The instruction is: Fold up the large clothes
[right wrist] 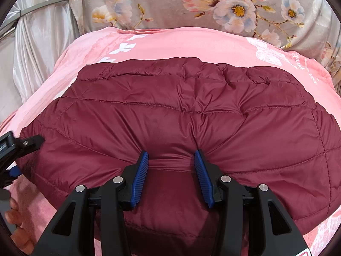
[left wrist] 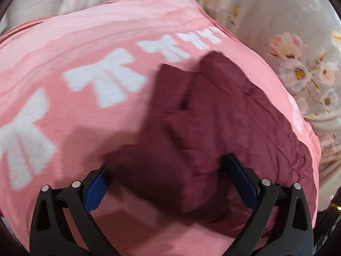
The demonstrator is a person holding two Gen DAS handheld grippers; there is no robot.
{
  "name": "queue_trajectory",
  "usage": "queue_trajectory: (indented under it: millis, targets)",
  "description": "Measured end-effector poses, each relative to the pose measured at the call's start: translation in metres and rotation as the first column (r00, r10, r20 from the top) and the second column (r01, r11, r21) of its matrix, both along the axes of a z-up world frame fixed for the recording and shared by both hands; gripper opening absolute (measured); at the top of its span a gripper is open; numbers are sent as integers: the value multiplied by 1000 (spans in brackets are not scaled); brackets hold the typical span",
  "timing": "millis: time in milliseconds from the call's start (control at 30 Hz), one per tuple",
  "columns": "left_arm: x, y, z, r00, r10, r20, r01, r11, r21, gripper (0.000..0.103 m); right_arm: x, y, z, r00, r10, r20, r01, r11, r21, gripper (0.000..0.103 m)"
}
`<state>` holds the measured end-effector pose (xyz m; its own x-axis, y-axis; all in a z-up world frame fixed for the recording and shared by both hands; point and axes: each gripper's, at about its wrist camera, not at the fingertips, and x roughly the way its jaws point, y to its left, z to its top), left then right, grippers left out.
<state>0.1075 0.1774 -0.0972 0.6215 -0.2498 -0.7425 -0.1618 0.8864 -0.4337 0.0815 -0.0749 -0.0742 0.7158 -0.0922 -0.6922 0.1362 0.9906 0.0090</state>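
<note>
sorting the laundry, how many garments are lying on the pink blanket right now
1: the maroon quilted jacket, spread across the middle of the pink blanket. More garments may lie outside both views.

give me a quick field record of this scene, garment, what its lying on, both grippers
garment: maroon quilted jacket, puffy, spread flat
surface: pink blanket with white bows, over a floral sheet
right gripper: blue pads astride a pinched fold at the jacket's near edge, fabric bunched between them
left gripper: jaws wide apart, a loose jacket flap between them; view blurred, grip unclear
left gripper position: at the jacket's left edge in the right wrist view
person: fingers visible at lower left of the right wrist view
</note>
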Motion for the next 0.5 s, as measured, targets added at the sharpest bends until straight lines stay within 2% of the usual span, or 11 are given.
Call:
queue_trajectory:
  millis: [67,100,133,167,200,300,367,500]
  targets:
    - [3,-9,6,1000,-15,3,15,1000,1,65,-9,-3,5,1000,-10,20,9,1000,26,41]
    - [4,-12,12,1000,-30,9,30,1000,-1,60,-15,-5,7,999,-16,31,15,999,40,41]
    - [3,-12,18,999,-33,20,33,999,4,46,-27,-8,11,999,-18,48,14,998,64,41]
    - [1,-11,23,999,-37,34,37,999,8,30,-38,-10,14,998,-15,60,10,997,76,31]
    - [-1,-10,31,997,-49,55,49,999,5,27,-49,-12,15,998,-11,65,6,997,78,18]
    - [-8,-8,52,992,-77,104,81,996,-32,20,-67,-17,14,999,2,51,-6,995,96,4]
    - [-16,-13,73,983,-96,158,103,994,-39,18,-69,-18,9,999,13,32,-16,994,104,0]
    - [-31,-31,111,957,-147,250,159,987,-29,17,-64,-20,0,1000,22,13,-24,990,140,1]
